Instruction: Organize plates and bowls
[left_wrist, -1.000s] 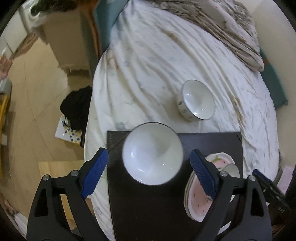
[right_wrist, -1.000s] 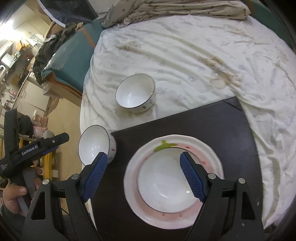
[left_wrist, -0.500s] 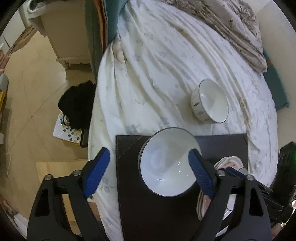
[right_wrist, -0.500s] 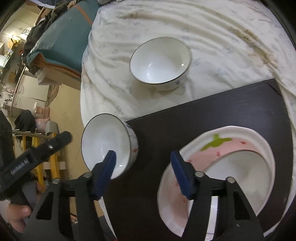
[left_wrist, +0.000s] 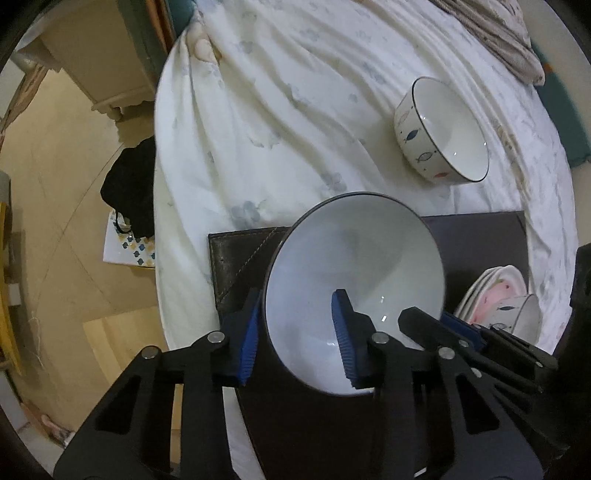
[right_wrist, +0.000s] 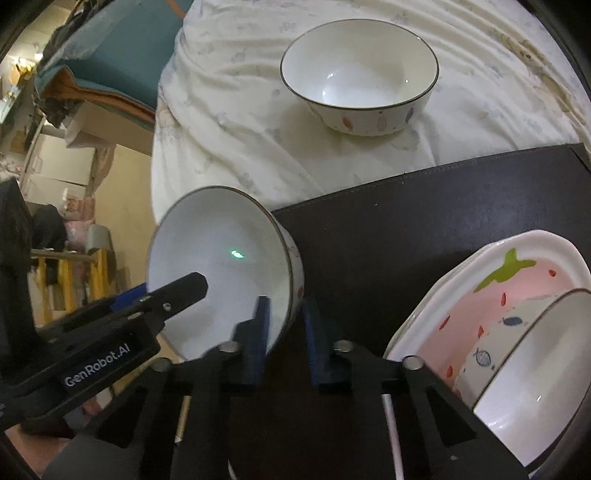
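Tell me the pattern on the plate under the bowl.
The plate is pink inside with red seed-like marks, a green leaf and white rim; right wrist view shows it best.

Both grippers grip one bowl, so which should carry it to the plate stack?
Probably right: the right gripper clamps the bowl on the rim side nearest the plates.

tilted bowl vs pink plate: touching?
Apart. The right wrist view shows bare dark mat between the tilted bowl and the pink plate.
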